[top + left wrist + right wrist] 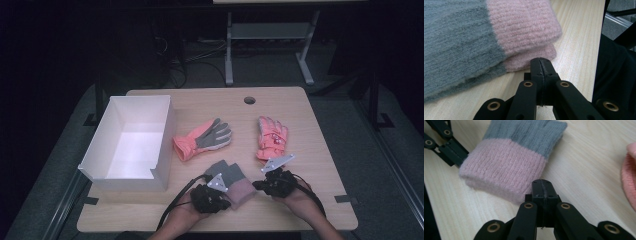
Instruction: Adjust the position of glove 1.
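The table [280, 107] is viewed from above the person's side in the high view, looking forward and down, so that the whole top is taken in, with floor and a desk frame beyond. The left gripper view is taken low, along the left gripper [541, 65], very close to the knitted mitten [481, 35], with the near table edge at its right. The right gripper view is taken slightly higher, along the right gripper [543, 187], facing the same mitten's pink cuff from the opposite side. The mitten and the surrounding tabletop are shared by all three views.
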`<act>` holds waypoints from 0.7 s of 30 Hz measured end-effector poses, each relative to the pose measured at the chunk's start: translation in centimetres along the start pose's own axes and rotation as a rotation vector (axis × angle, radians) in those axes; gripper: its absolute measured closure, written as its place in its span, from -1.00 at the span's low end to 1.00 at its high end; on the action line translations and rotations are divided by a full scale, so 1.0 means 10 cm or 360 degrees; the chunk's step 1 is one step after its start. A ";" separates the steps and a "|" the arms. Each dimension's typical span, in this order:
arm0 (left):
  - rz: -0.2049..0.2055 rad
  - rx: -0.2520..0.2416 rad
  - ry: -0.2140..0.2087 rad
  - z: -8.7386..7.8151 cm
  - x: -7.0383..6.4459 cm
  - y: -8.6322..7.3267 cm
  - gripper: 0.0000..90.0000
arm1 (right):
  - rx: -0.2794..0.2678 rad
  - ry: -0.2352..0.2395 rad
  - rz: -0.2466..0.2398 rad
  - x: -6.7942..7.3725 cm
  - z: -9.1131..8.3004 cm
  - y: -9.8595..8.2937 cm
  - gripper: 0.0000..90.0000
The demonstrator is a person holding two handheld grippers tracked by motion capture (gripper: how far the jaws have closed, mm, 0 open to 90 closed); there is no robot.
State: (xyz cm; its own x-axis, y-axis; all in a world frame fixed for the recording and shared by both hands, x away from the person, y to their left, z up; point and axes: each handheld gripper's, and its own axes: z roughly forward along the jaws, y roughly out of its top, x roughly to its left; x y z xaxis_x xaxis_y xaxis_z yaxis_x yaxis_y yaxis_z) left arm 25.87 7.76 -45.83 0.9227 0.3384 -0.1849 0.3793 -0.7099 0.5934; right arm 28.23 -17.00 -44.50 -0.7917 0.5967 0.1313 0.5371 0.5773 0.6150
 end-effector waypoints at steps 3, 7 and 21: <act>0.0000 0.0000 0.0002 0.00 0.00 0.00 0.99 | 0.0007 0.0011 -0.0003 0.02 0.00 0.00 1.00; 0.0000 0.0000 0.0002 0.00 0.00 0.00 0.99 | -0.0013 0.0063 -0.0037 0.07 0.00 0.01 1.00; -0.0250 -0.0152 0.0259 -0.46 0.37 -0.07 0.99 | 0.0019 0.0016 -0.0028 -0.02 0.06 -0.01 1.00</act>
State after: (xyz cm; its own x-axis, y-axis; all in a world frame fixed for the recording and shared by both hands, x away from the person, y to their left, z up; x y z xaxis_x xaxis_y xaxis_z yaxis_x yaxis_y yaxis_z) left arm 28.67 12.37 -43.35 0.8264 0.5408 -0.1568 0.5020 -0.5815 0.6402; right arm 28.52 -16.90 -45.03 -0.8039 0.5807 0.1285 0.5265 0.5945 0.6078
